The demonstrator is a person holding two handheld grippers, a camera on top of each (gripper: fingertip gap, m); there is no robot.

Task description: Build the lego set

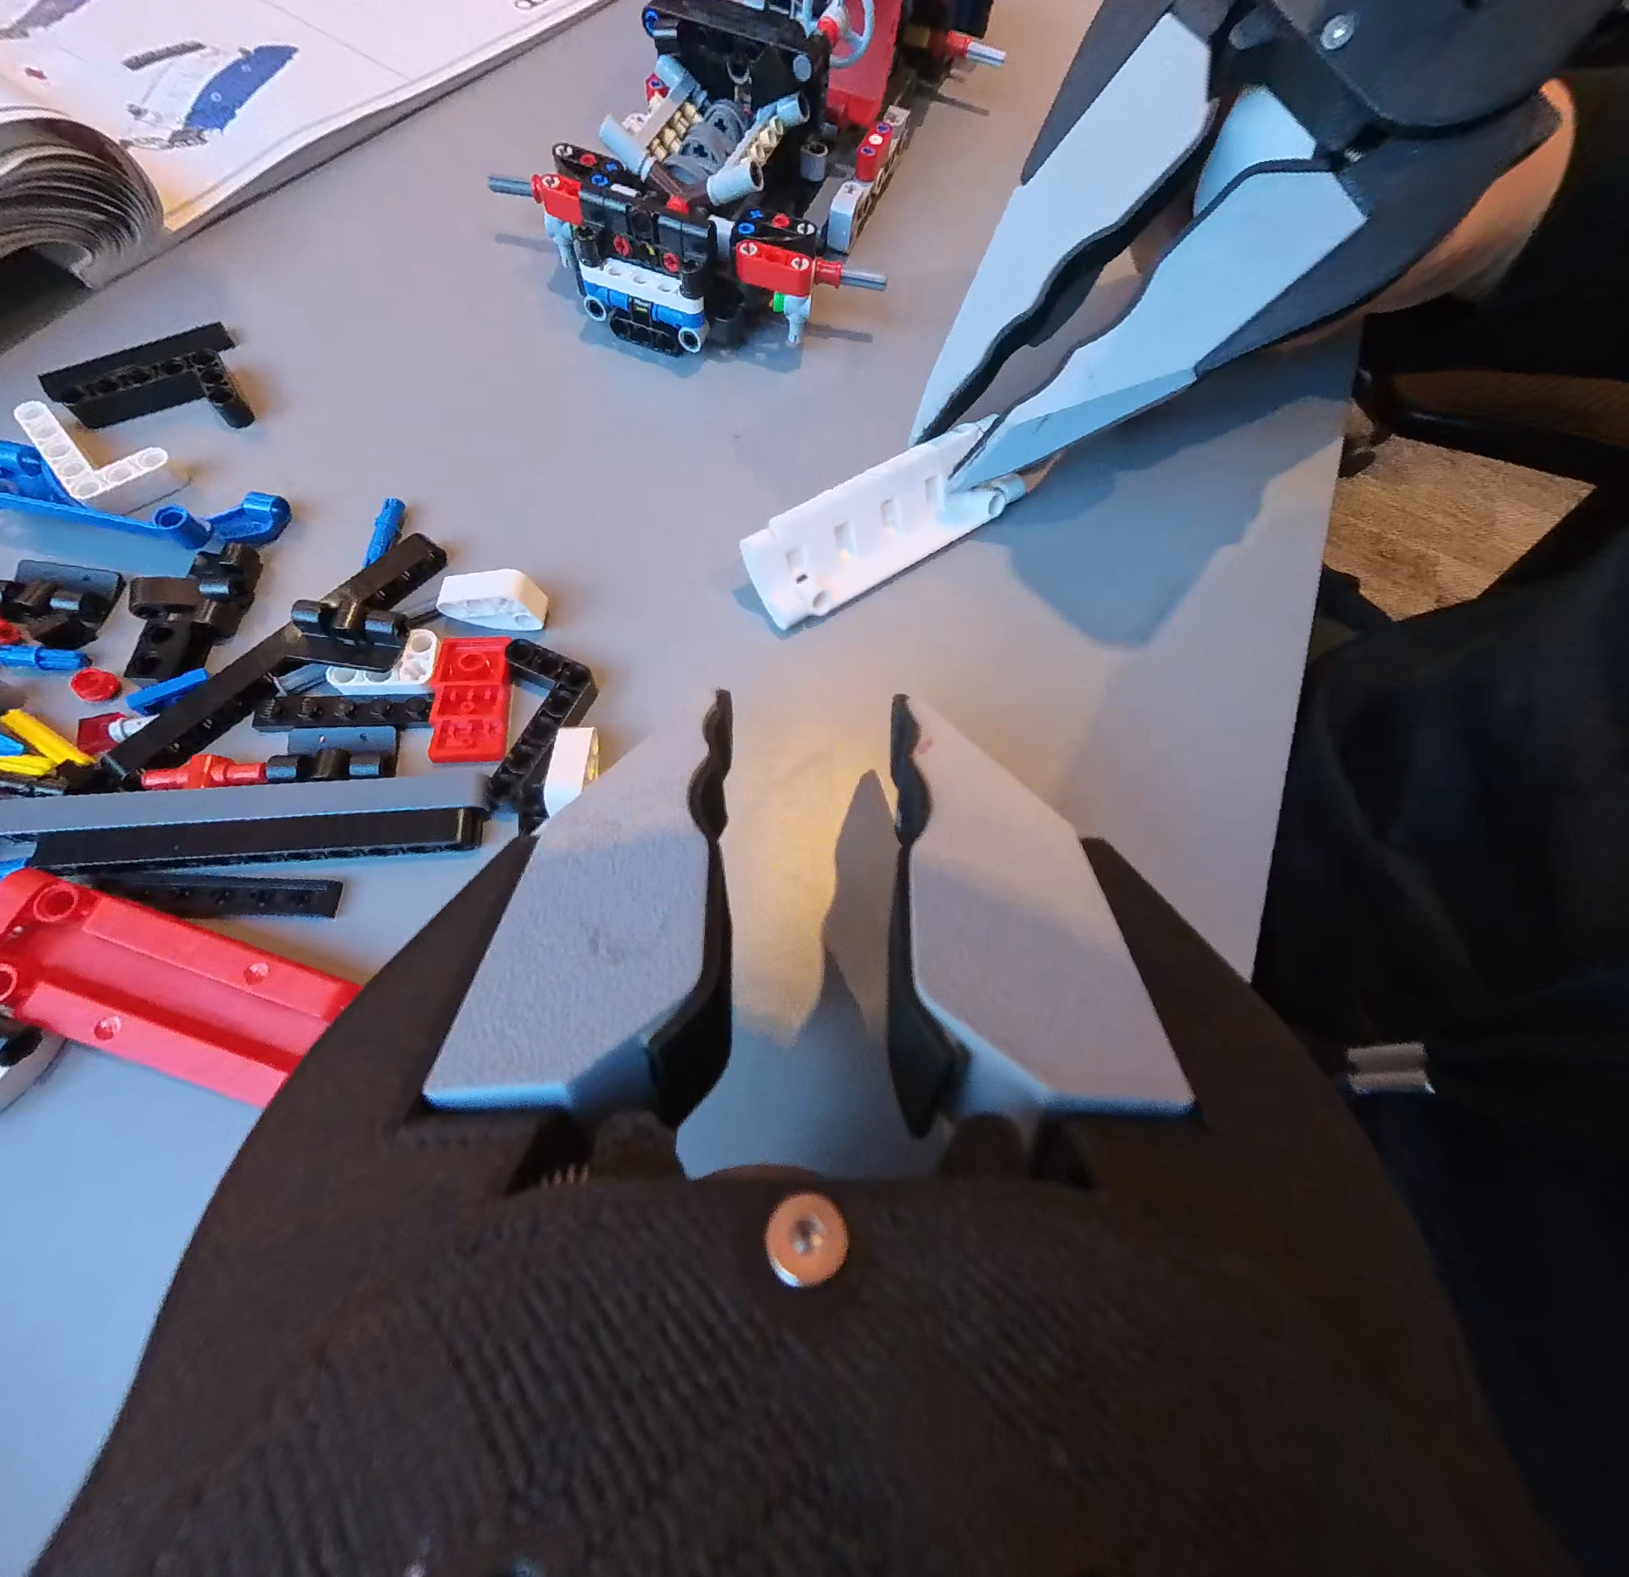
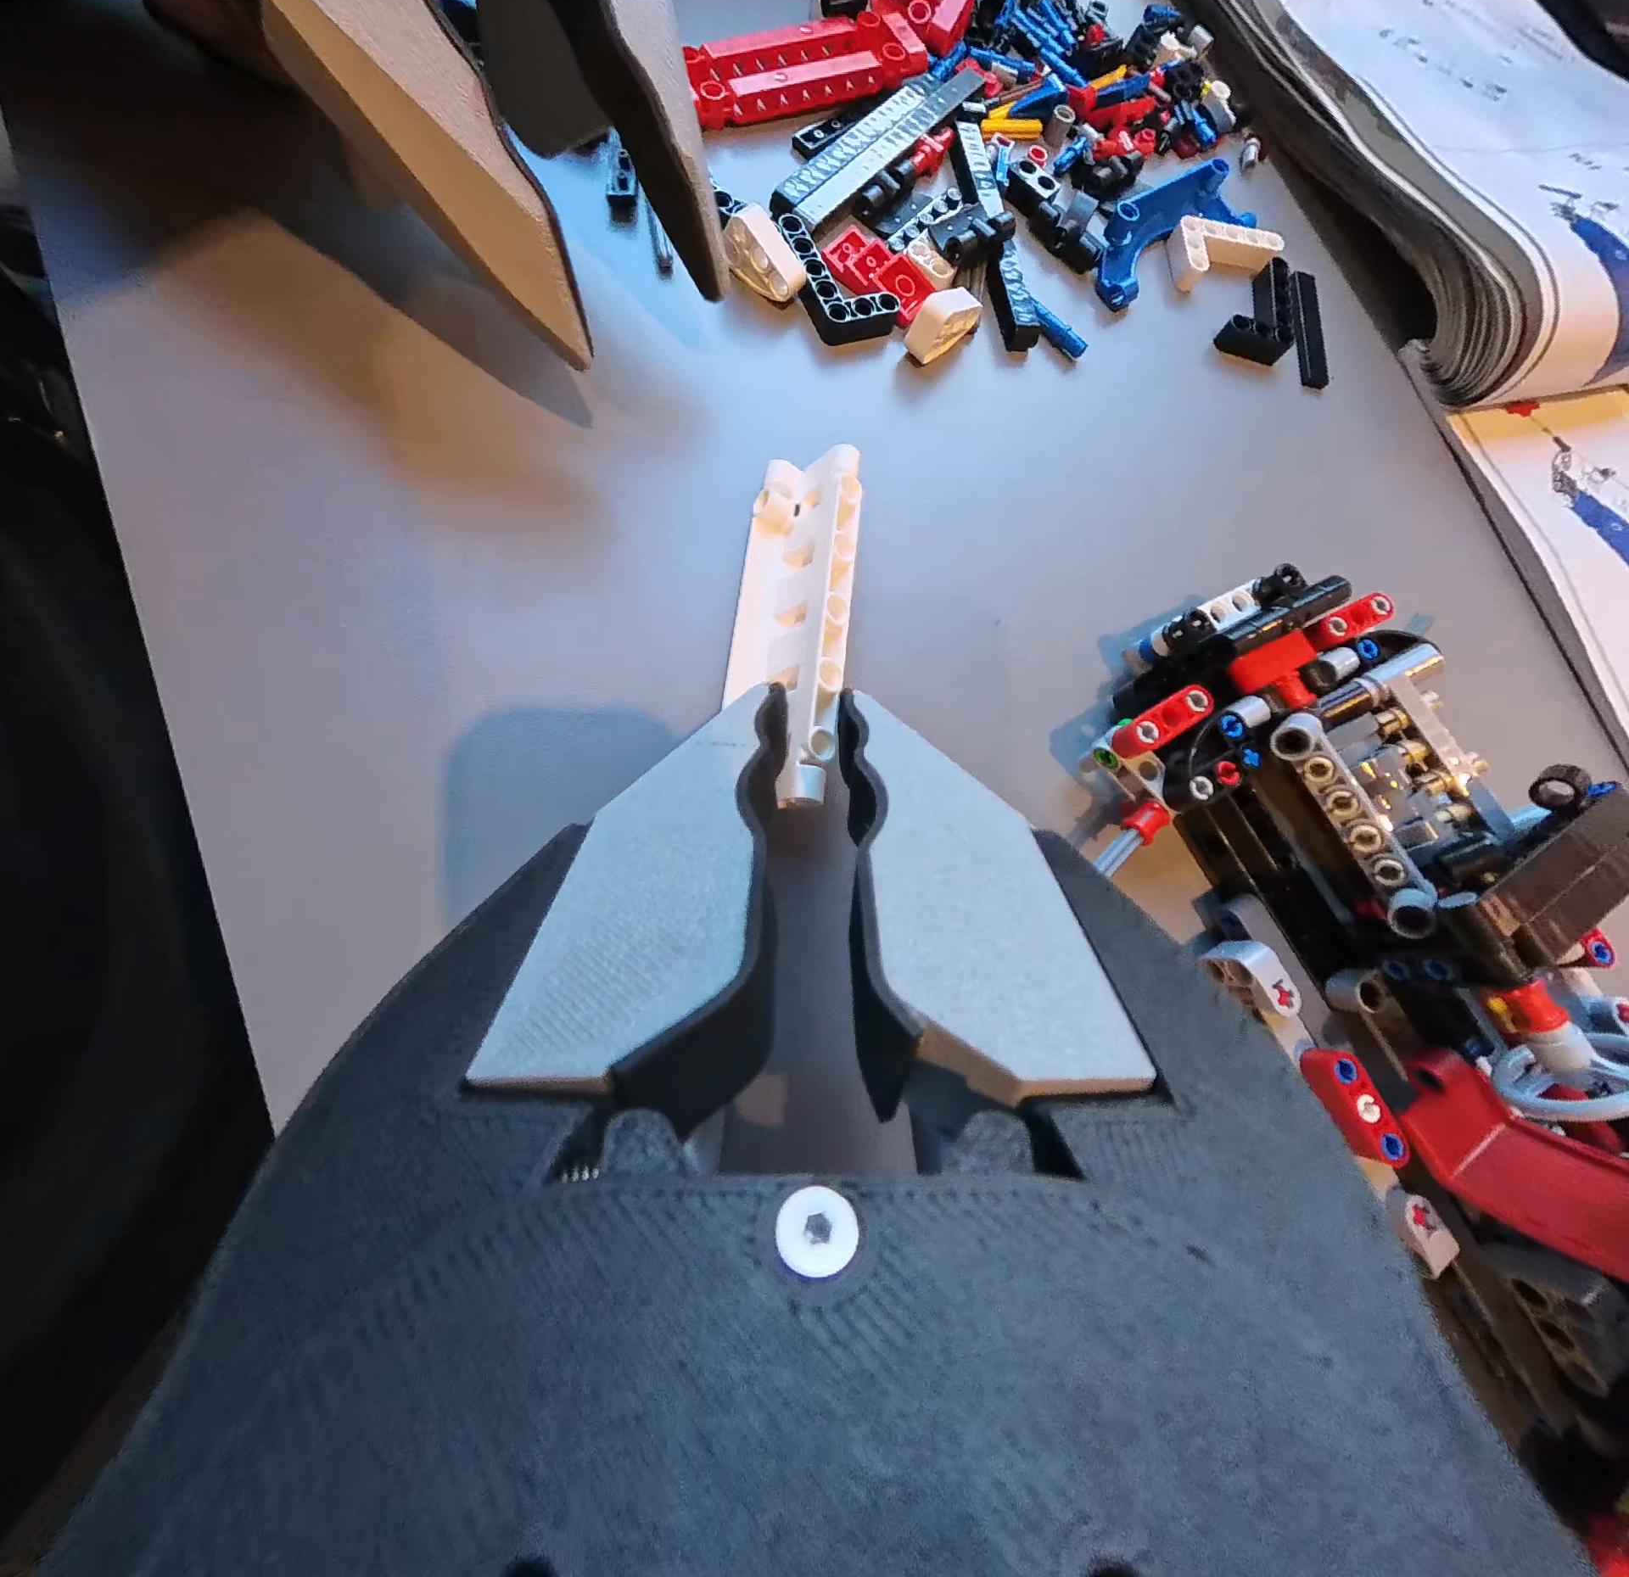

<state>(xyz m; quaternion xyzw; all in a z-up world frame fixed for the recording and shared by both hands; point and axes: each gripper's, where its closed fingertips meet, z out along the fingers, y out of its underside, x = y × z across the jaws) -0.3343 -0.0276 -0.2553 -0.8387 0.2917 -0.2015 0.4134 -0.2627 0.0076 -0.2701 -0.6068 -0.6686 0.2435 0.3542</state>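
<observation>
A long white panel piece (image 1: 868, 534) lies on the grey table near its edge. My right gripper (image 1: 961, 473) is shut on one end of it. In the right wrist view the white panel (image 2: 798, 583) points away from my right gripper (image 2: 811, 706), its near end between the fingertips. My left gripper (image 1: 811, 715) is open and empty, a little short of the panel's free end. It also shows in the right wrist view (image 2: 652, 327), above the table. The part-built car chassis (image 1: 732, 169) stands behind the panel and also shows in the right wrist view (image 2: 1322, 794).
A pile of loose parts (image 1: 291, 697) in black, red, blue and white lies left of my left gripper and also shows in the right wrist view (image 2: 970, 142). An open instruction booklet (image 1: 220, 63) lies at the back. The table edge (image 1: 1305, 653) runs close on the right. One gripper's finger ends stand about 9 centimeters off the other's.
</observation>
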